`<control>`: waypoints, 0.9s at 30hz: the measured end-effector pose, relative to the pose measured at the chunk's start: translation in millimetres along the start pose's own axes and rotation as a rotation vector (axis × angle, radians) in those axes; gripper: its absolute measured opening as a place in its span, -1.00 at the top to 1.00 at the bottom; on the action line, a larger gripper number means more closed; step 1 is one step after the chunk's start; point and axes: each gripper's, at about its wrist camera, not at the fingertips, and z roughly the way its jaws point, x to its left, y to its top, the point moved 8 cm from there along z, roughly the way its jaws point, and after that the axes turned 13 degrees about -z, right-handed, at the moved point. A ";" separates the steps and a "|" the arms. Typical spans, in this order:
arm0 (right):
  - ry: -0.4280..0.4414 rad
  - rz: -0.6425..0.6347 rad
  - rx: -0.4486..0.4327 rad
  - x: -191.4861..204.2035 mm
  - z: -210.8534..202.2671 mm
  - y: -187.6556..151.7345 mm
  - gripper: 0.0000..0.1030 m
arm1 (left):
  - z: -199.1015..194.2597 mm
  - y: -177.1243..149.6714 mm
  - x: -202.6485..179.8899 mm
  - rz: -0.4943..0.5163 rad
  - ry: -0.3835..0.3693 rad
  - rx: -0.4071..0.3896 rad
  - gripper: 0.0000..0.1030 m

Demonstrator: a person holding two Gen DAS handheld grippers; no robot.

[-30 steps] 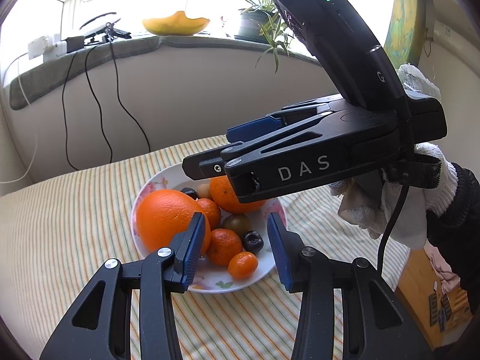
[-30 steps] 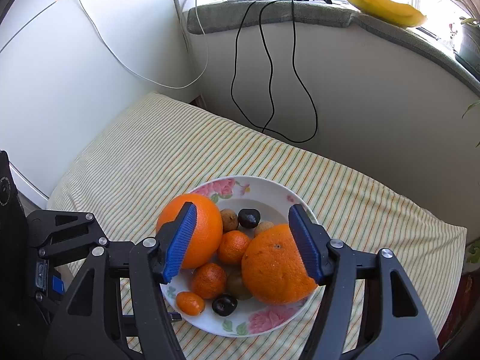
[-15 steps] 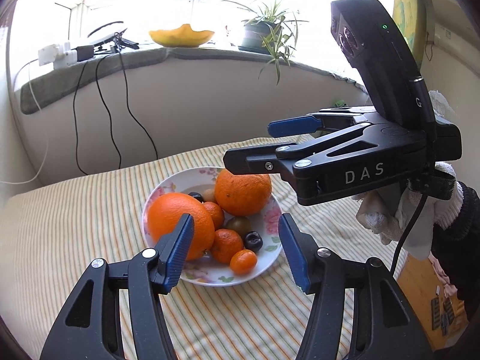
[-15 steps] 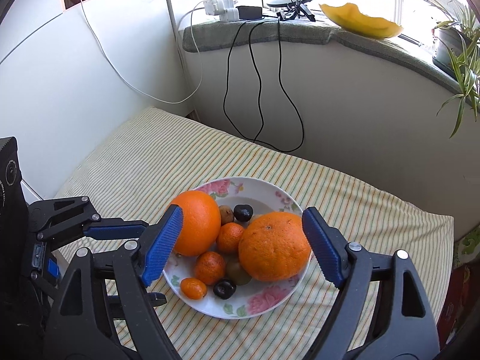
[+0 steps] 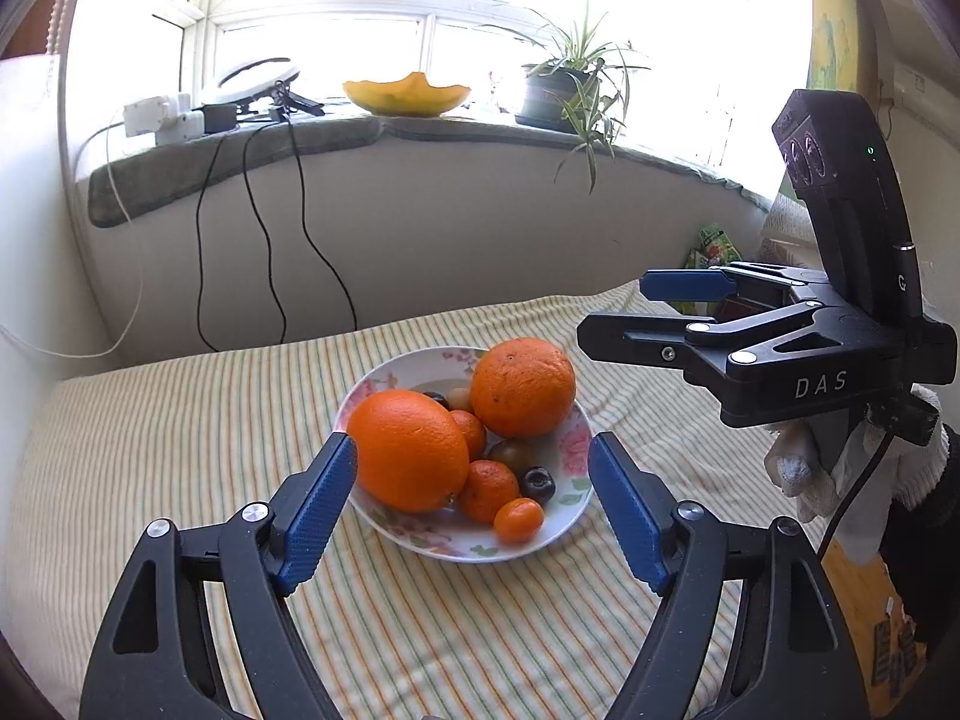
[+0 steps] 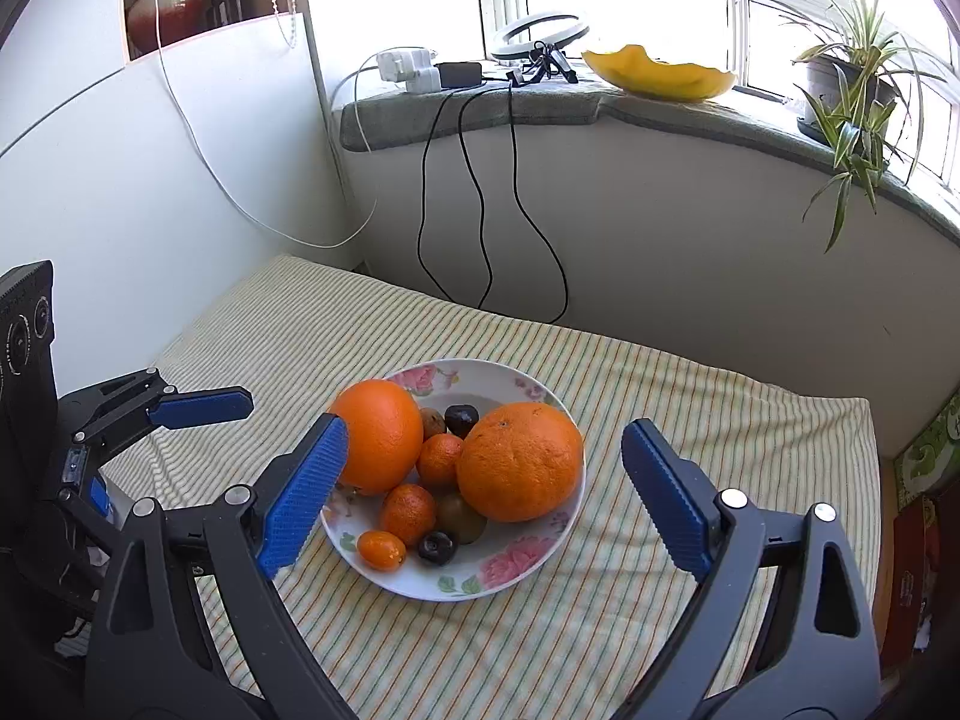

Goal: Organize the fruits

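Observation:
A flowered white plate [image 5: 558, 498] [image 6: 516, 576] sits on the striped cloth. It holds two large oranges [image 5: 411, 450] [image 6: 521, 461], small mandarins [image 5: 487, 489], a kumquat [image 6: 380, 549], dark plums [image 6: 437, 546] and brownish fruits. My left gripper [image 5: 471, 507] is open and empty, raised in front of the plate. My right gripper [image 6: 483, 492] is open and empty, raised back from the plate; it also shows in the left wrist view [image 5: 660, 318], to the right of the plate.
The striped cloth [image 5: 180, 432] covers the table up to a curved wall. Black cables [image 6: 480, 192] hang from the sill, which holds a yellow melon piece [image 6: 660, 75], a potted plant [image 6: 846, 96], a ring light and chargers. The table's right edge [image 6: 870, 480] drops off.
Both grippers have pulled back and up from the plate, still open. The right gripper has moved rightward off the plate in the left wrist view. The fruits have not moved.

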 end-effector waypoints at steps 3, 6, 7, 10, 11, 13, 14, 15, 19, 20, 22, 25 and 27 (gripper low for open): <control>-0.024 -0.007 -0.005 0.2 -4.3 -3.4 -0.84 | -3.3 0.4 3.0 -0.009 0.008 -0.010 -0.54; -0.030 0.011 -0.021 0.0 -10.0 -6.7 -0.84 | -5.5 -0.1 6.6 -0.015 0.027 -0.016 -0.54; -0.034 0.019 -0.029 -0.4 -12.3 -7.3 -0.84 | -6.9 -0.2 8.8 -0.018 0.036 -0.021 -0.54; -0.067 0.032 -0.060 -1.7 -21.4 -8.7 -0.84 | -10.9 1.4 14.6 -0.040 0.055 -0.039 -0.54; -0.079 0.034 -0.071 -1.6 -24.7 -9.0 -0.84 | -12.4 2.3 16.5 -0.047 0.063 -0.047 -0.55; -0.105 0.041 -0.094 -2.0 -30.9 -10.2 -0.84 | -14.9 3.2 20.3 -0.058 0.083 -0.066 -0.60; -0.112 0.049 -0.107 -2.1 -33.1 -11.9 -0.87 | -16.3 3.2 22.9 -0.070 0.092 -0.080 -0.60; -0.115 0.062 -0.122 -3.0 -34.8 -14.1 -0.93 | -16.4 2.2 25.4 -0.082 0.101 -0.084 -0.60; -0.152 0.105 -0.139 -8.5 -30.7 -27.1 -1.00 | -13.0 -5.4 29.3 -0.073 0.144 -0.083 -0.60; -0.164 0.107 -0.135 -9.6 -28.8 -30.7 -1.00 | -13.2 -6.8 29.8 -0.068 0.156 -0.090 -0.60; -0.191 0.110 -0.130 -11.6 -25.3 -37.9 -1.00 | -14.4 -8.9 32.8 -0.077 0.162 -0.111 -0.60; -0.199 0.132 -0.141 -13.7 -21.4 -47.9 -1.00 | -11.1 -15.1 37.0 -0.116 0.156 -0.125 -0.60; -0.196 0.155 -0.148 -15.2 -18.0 -54.0 -1.00 | -5.4 -20.0 40.4 -0.128 0.165 -0.125 -0.60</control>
